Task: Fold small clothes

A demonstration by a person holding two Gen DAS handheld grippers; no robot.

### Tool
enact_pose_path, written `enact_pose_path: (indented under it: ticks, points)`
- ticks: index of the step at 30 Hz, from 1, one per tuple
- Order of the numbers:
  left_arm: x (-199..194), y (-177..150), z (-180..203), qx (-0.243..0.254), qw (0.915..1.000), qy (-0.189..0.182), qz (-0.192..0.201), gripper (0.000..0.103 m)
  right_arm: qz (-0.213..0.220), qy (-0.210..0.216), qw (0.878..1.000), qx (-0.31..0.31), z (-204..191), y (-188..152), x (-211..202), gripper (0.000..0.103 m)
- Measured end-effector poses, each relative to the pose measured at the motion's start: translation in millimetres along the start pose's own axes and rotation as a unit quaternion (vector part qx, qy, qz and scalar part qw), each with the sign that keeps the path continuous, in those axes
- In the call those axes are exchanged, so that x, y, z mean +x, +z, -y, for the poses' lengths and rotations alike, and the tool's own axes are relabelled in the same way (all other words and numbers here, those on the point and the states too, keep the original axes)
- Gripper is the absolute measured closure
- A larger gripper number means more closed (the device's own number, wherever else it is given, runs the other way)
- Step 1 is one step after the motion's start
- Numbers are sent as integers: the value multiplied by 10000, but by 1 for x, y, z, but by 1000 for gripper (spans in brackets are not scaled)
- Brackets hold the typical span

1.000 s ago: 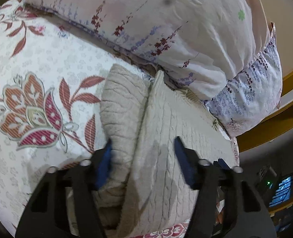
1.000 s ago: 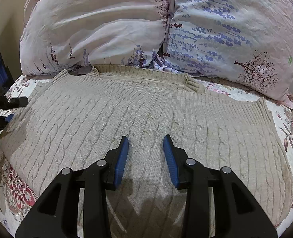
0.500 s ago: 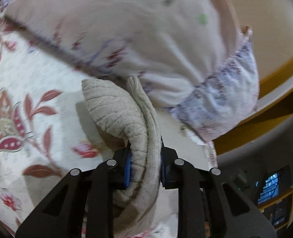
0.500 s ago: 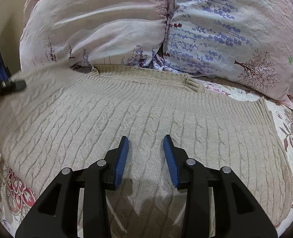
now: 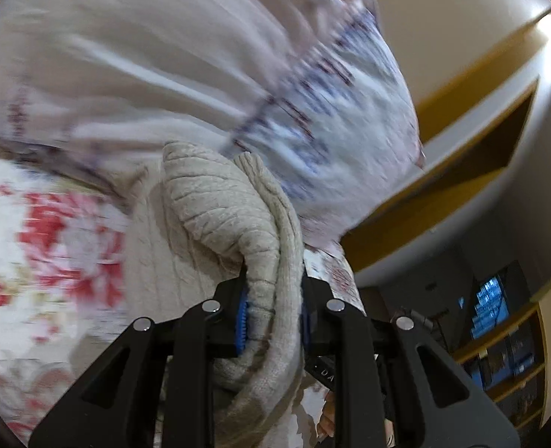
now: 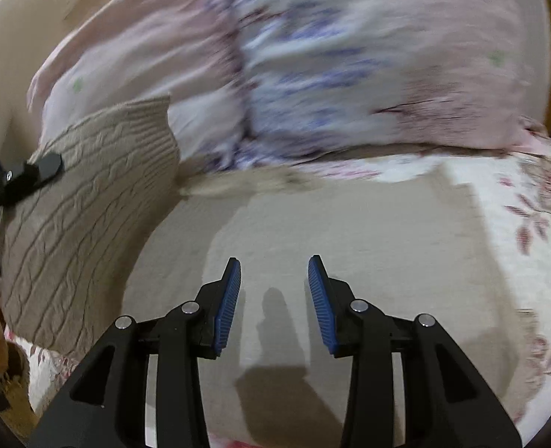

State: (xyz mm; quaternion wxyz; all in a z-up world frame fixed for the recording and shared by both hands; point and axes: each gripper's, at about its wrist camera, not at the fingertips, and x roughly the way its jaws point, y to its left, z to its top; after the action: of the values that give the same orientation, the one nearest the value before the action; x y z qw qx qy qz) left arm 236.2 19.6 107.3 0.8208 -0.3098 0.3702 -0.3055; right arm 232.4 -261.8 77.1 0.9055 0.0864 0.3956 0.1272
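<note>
Left gripper (image 5: 271,313) clamped on bunched edge of beige knit sweater (image 5: 238,231), lifted off floral bedsheet (image 5: 51,246). Right gripper (image 6: 274,298) just widened, empty, over flat sweater portion, probably clear of it. Pillows (image 6: 312,74) behind.

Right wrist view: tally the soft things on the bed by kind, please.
Beige cable-knit sweater: 1
Floral pillows: 2, one pink, one with purple print
Floral bedsheet: 1
Total: 4
</note>
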Motion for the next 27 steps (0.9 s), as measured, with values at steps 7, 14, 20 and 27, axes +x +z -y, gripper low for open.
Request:
enact_pose_path:
  ticks: [7, 14, 20, 27]
  points:
    - [76, -30, 44, 498, 9979, -93, -408, 83, 97, -336, 9979, 538, 57, -10, -21, 59]
    - [155, -71, 53, 633, 9881, -25, -1404, 73, 248, -667, 9942, 808, 88, -9, -43, 59]
    - [121, -62, 55, 657, 9883, -603, -1240, 31, 213, -222, 9944, 1015, 99, 1, -54, 59]
    - [63, -46, 16, 900, 9884, 1161, -394, 20, -596, 921, 9805, 1629, 105, 14, -26, 53]
